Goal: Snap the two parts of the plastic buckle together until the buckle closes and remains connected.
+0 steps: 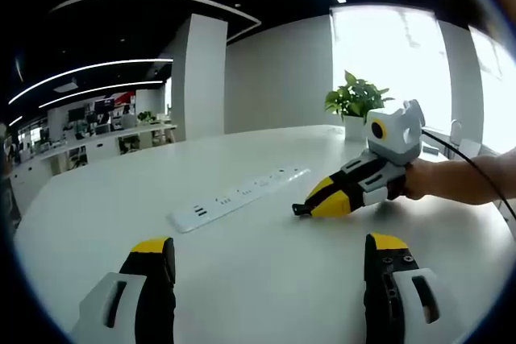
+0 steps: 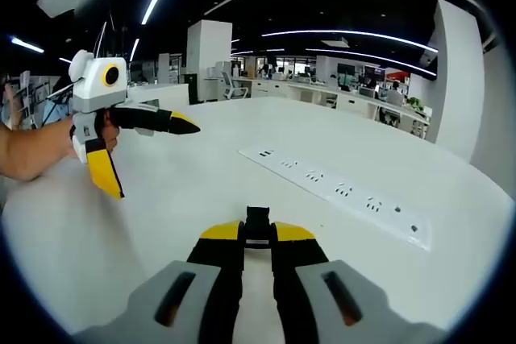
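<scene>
Right claw [image 2: 258, 235] is pinched on a black buckle part [image 2: 257, 221] just above the white bench [image 2: 201, 199], near the power strip [image 2: 339, 191]. Left claw [image 1: 270, 259] is spread wide and empty, so I'd line it up slowly on the mating half, which I can't spot.

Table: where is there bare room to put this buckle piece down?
The white table is bare between the right gripper, shut on a black buckle piece, and the open left gripper; also in front of the power strip. It is busier toward the far edge, by the potted plant.
</scene>
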A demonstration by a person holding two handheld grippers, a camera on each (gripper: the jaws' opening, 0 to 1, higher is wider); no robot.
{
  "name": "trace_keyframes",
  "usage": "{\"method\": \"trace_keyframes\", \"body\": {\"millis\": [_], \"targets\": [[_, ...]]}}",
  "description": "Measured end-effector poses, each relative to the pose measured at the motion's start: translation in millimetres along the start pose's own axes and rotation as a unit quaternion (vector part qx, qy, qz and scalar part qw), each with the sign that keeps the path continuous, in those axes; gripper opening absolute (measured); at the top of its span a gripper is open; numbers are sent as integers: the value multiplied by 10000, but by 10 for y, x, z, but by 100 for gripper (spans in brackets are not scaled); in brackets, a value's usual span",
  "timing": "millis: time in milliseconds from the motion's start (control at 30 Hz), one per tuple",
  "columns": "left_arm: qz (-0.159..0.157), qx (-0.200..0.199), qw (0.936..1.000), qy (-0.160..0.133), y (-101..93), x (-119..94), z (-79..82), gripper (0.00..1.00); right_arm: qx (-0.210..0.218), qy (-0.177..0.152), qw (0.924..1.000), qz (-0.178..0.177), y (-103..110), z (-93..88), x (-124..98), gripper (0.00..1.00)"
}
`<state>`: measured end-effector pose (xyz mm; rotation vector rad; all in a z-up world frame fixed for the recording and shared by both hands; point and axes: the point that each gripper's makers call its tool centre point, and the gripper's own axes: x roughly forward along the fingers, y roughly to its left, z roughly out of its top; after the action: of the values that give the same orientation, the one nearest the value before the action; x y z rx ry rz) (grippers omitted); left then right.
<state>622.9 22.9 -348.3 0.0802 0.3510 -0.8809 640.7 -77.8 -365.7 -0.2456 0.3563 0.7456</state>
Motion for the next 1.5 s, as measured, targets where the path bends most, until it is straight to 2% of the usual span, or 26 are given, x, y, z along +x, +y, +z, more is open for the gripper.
{"method": "trace_keyframes", "body": {"millis": [133, 167, 200, 633, 800, 867, 933, 1000, 1033, 1100, 1133, 1167, 1200, 1300, 1500], "targets": [[-14, 36, 10000, 29, -10, 3, -6, 99, -60, 23, 9999, 118, 45, -4, 4, 10], [-18, 35, 10000, 22, -11, 2, -2, 99, -110, -21, 9995, 289, 104, 9, 12, 10], [-21, 27, 10000, 20, -12, 0, 1, 99, -150, -34, 9994, 310, 113, 10, 9, 10], [-21, 56, 10000, 13, -9, -25, 12, 99, -143, 82, 9994, 318, 129, -39, 35, 10], [-35, 7, 10000, 12, -17, -29, 9, 99, -84, 111, 9987, 486, 180, -72, 33, 12], [-24, 33, 10000, 33, -20, -25, 2, 99, -30, 106, 9989, 458, 172, -74, 32, 21], [-35, 32, 10000, 33, -37, -24, 2, 99, 40, 39, 9989, 472, 174, -55, 37, 39], [-44, 28, 10000, 41, -41, -22, 2, 99, 86, -160, 9989, 439, 163, 16, 46, 64], [-41, 31, 10000, 45, -42, -22, 2, 99, 98, -206, 9988, 442, 164, 33, 47, 73], [-46, 25, 10000, 49, -48, -26, 1, 99, 89, -246, 9987, 428, 164, 46, 52, 87], [-45, 24, 10000, 48, -48, -27, 3, 99, 89, -228, 9990, 379, 154, 37, 49, 90], [-41, 29, 10000, 48, -48, -29, 6, 99, 79, -228, 9993, 291, 127, 34, 44, 93], [-44, 34, 10000, 51, -51, -30, 9, 99, 47, -332, 9994, 107, 57, 66, 48, 100], [-38, 66, 9999, 68, -58, -39, 18, 99, 131, -371, 9992, -3, -24, 77, 37, 100], [-17, 71, 10000, 39, -64, -68, 53, 99, 112, -344, 9993, -97, -41, 57, -13, 100]]}}
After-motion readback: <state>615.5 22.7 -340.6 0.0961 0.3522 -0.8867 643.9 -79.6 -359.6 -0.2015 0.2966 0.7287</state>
